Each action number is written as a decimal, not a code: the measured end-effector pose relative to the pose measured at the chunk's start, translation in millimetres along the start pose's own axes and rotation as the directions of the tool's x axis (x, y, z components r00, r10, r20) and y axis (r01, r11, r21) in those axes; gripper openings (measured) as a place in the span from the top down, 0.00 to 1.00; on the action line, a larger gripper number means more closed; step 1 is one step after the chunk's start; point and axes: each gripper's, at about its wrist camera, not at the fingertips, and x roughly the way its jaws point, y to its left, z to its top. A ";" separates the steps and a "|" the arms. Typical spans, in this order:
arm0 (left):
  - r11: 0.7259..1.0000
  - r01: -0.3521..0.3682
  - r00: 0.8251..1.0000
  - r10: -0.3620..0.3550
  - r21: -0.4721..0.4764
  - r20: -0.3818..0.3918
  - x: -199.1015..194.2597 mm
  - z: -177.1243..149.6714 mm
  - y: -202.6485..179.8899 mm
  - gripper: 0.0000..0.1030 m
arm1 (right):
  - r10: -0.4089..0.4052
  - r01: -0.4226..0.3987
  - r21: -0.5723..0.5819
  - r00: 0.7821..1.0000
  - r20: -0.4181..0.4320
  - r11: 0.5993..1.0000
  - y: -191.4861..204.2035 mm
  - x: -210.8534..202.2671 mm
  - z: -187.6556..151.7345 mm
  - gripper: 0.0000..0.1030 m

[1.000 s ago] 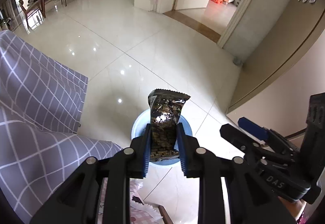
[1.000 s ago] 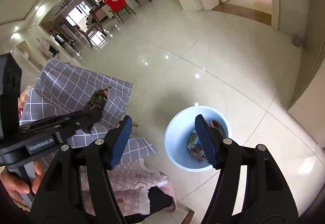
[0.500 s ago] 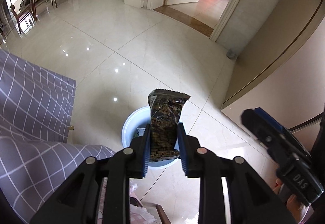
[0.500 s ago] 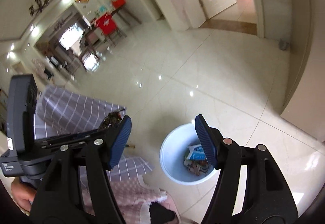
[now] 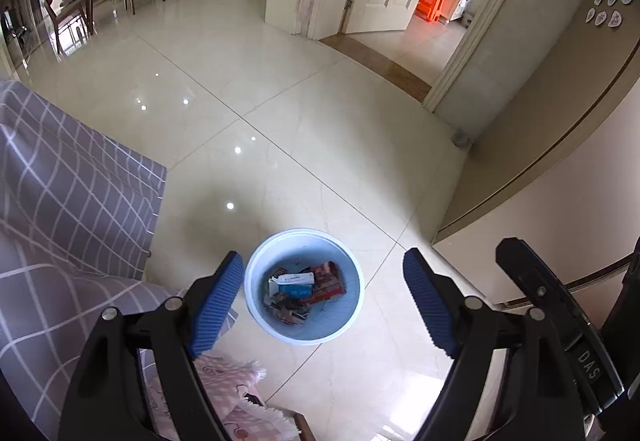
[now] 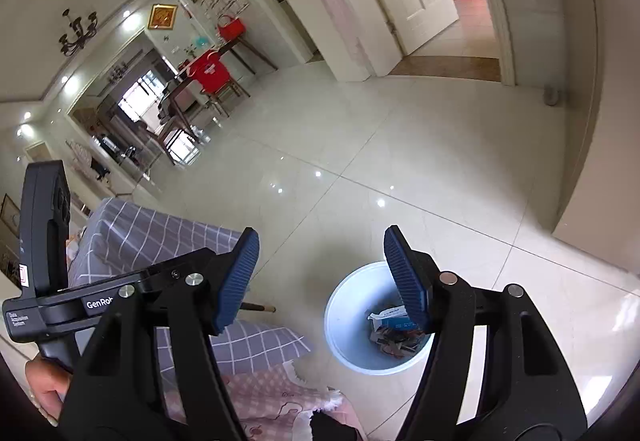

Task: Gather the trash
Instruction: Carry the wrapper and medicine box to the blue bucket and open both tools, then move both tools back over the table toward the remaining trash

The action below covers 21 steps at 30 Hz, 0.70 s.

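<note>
Left wrist view. Left gripper points steeply down over a pale blue bin standing on the cream floor tiles. Its jaws have just been opening and stand wide apart, nothing between the 2 blue ribbed pads; the bin shows in the gap. Trash lies in the bottom of the bin: a white-and-blue carton, a red-brown printed wrapper just right of it, and dark crumpled wrappers on the near side. The carton's long axis runs roughly left to right across the bin floor, tilted slightly up toward the right; the red wrapper lies about parallel to it. The dark pieces are too jumbled to give a direction. Left of the bin, a grey checked cloth hangs over furniture; a pink patterned cloth lies near the bin on its near-left side. Right of the bin, part of the right gripper's black body enters the view.

Right wrist view. Right gripper is tilted down, jaws partly open and empty. The bin sits below and right of the gap, its right part hidden behind the right pad. The trash is seen in part: the carton's white end and blue face, and reddish scraps beneath it. Left of the bin, the checked cloth, the pink cloth, and the left gripper's black body with a hand below it.
</note>
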 end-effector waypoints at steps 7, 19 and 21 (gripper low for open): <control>0.999 -0.046 0.996 0.048 -0.028 0.078 -50.1 -0.3 22.4 0.22 | 0.051 -0.051 -0.061 0.999 -0.003 0.997 41.5 -8.8 1.2 0.37; 0.977 -0.162 0.937 0.197 -0.141 0.288 -185.5 -17.9 134.6 0.22 | 0.213 -0.222 -0.256 0.975 -0.060 0.941 187.4 -8.4 -5.3 0.35; 0.957 -0.222 0.912 0.271 -0.185 0.309 -207.2 -22.1 167.2 0.22 | 0.245 -0.260 -0.285 0.966 -0.088 0.923 217.4 -2.8 -8.6 0.35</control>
